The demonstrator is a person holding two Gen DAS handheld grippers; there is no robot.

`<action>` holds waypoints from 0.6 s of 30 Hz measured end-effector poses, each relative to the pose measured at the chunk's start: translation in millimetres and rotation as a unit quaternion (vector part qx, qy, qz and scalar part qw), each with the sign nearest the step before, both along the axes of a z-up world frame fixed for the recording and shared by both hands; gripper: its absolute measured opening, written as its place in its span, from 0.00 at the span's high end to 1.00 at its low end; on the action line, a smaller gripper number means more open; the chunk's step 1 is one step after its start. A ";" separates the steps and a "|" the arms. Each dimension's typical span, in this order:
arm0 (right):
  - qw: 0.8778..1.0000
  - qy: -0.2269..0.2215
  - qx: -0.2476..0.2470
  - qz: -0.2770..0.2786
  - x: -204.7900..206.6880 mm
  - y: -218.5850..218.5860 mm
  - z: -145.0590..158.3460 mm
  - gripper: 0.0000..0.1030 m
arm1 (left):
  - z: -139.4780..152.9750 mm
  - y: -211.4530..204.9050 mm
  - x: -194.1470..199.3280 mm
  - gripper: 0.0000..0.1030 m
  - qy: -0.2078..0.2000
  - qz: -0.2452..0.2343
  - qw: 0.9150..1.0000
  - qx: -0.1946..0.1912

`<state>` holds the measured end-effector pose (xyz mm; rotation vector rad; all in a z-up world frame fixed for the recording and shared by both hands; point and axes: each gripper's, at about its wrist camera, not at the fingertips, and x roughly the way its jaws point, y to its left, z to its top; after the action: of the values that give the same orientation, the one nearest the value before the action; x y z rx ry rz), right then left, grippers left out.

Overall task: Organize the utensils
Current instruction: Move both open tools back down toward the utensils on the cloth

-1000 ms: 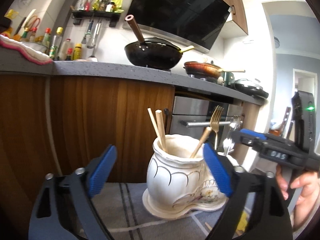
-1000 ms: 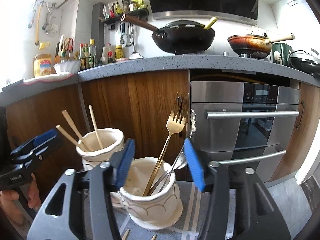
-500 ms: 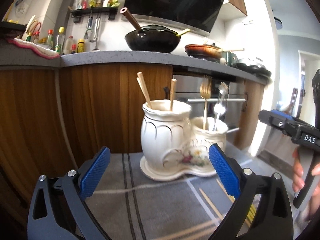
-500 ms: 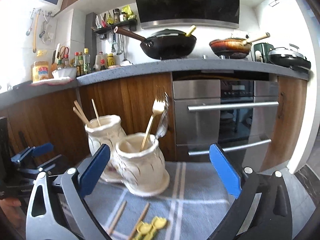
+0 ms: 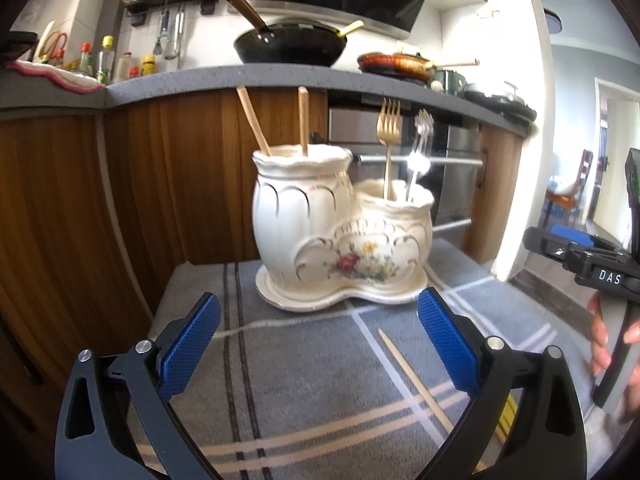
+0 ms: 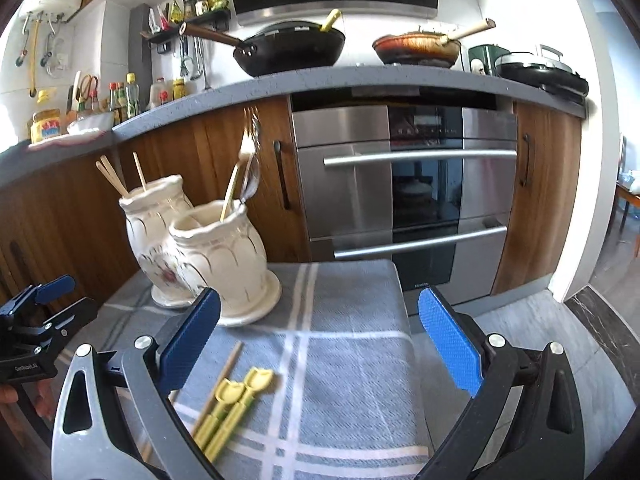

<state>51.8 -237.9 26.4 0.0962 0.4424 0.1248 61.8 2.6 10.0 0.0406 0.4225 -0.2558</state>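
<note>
White capitals reading "DAS" stood on a small label on the black body of the right tool point(image 5: 600, 272), seen at the edge of the left wrist view. Small white lettering on the black body of the left tool point(image 6: 28, 364) was too fine to read. A yellow jar's label point(image 6: 45, 128) was illegible.
</note>
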 end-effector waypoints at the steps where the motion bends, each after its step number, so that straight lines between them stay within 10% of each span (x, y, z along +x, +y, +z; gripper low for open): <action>1: 1.000 0.007 0.001 -0.001 2.0 -1.4 -2.4 0.05 | -1.5 -0.5 0.5 0.05 0.004 -0.001 1.000 0.001; 18: 0.996 0.084 0.037 0.003 28.3 -14.7 -19.4 0.05 | -43.2 -36.6 12.1 0.07 0.162 -0.051 0.985 0.040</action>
<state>80.2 -252.5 7.0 0.1798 0.6066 0.1389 73.9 -34.0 -33.2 0.0994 0.7567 -0.3479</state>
